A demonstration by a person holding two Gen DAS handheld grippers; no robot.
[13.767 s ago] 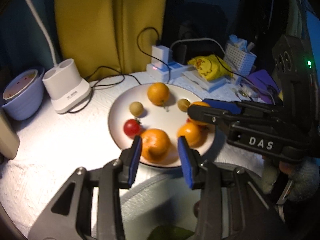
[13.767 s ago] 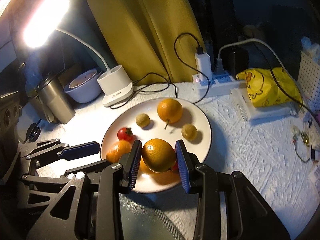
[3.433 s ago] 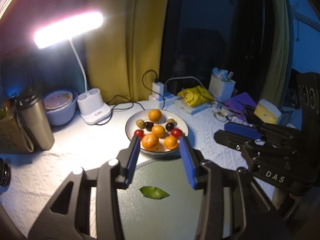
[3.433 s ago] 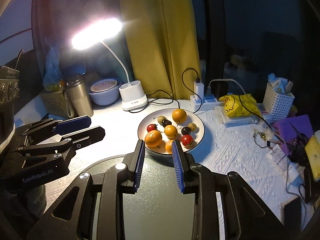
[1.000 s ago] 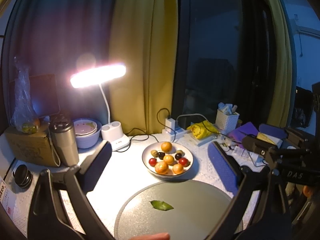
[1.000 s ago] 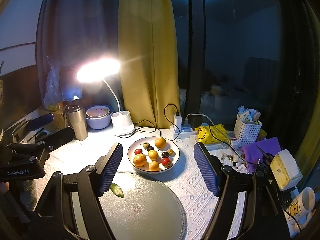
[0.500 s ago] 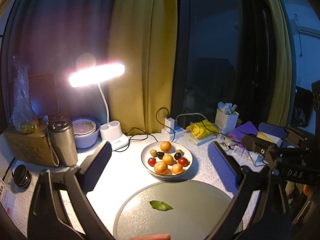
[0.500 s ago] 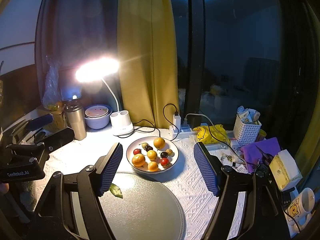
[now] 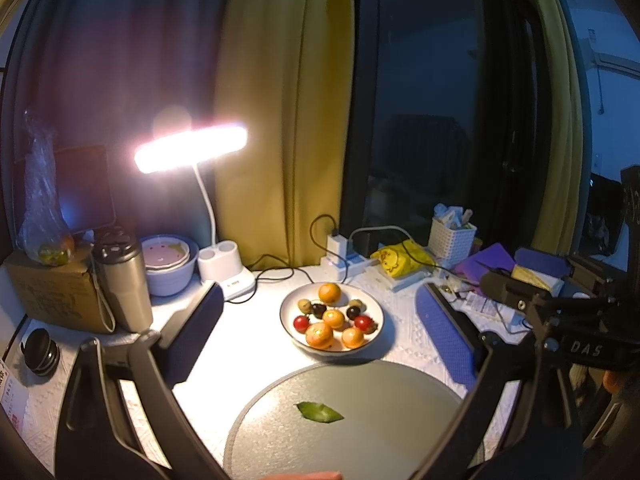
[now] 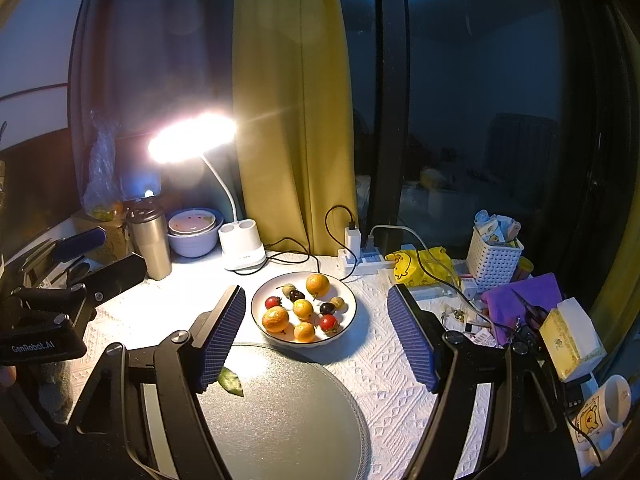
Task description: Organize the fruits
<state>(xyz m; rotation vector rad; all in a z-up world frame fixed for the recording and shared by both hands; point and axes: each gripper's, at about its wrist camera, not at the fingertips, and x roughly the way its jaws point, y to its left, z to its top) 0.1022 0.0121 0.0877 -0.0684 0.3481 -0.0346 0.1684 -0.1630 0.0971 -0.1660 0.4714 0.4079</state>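
Observation:
A white plate (image 9: pixel 370 342) (image 10: pixel 348 330) on the white tablecloth holds several fruits: oranges (image 9: pixel 329 293) (image 10: pixel 317 285), red tomatoes (image 9: pixel 301 323) (image 10: pixel 328 322), dark plums and small greenish fruits. My left gripper (image 9: pixel 320 328) hangs high above and short of the plate, wide open and empty. My right gripper (image 10: pixel 316 332) is likewise raised, open and empty, its blue pads framing the plate. Each gripper shows in the other's view: the right gripper (image 9: pixel 552 300) at right, the left gripper (image 10: pixel 76 264) at left. A green leaf (image 9: pixel 319 413) (image 10: pixel 230 382) lies on the round grey mat (image 9: pixel 360 424) (image 10: pixel 288 416).
A lit desk lamp (image 9: pixel 192 152) (image 10: pixel 192 136), steel tumbler (image 9: pixel 122 276), stacked bowls (image 9: pixel 168 260) and cardboard box stand at left. Power strip with cables (image 9: pixel 340 256), yellow bag (image 10: pixel 420 264), white basket (image 10: pixel 494 256), purple cloth, tissue pack and mug (image 10: pixel 604 404) crowd the right.
Over the longer span both grippers let go of oranges on the plate, pulled back and up, and opened wide. In the last second the views barely shift.

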